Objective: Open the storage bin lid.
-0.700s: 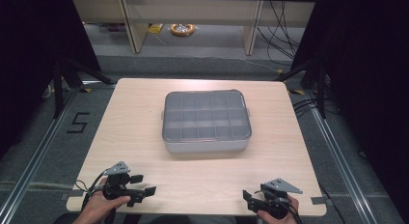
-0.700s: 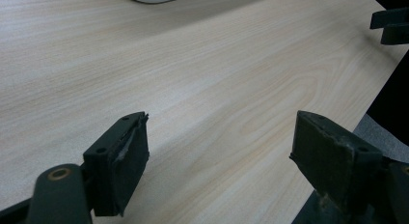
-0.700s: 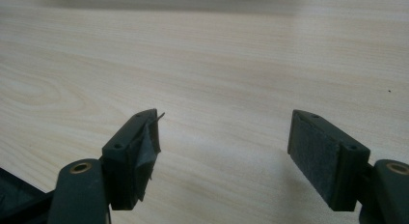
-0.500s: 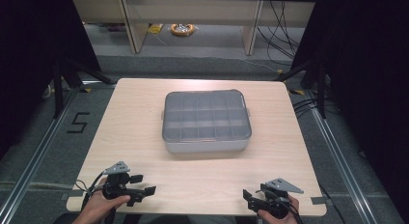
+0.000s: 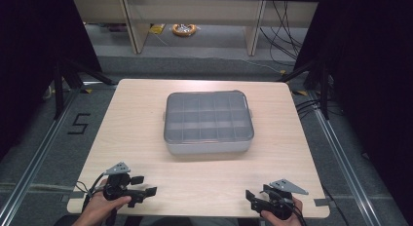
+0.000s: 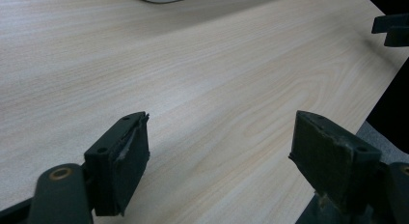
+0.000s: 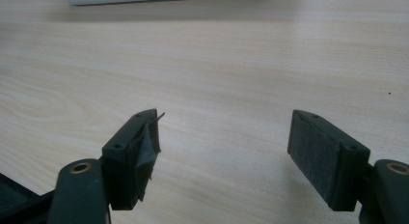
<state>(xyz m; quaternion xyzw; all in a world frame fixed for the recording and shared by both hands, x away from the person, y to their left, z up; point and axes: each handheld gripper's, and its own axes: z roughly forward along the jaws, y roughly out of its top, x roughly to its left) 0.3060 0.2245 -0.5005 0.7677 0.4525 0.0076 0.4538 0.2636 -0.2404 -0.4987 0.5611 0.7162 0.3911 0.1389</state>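
one surface (image 5: 146, 119), one lidded compartment box (image 5: 208, 120) on it, its cells perhaps fifteen though the lid blurs the count. two hand-held grippers, the left hand-held gripper (image 5: 144, 185) and right hand-held gripper (image 5: 252, 200); two hands.

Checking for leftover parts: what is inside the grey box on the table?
Through the box lid, dividers form a grid of compartments; nothing is visible in them, though the tinted lid could hide small items.
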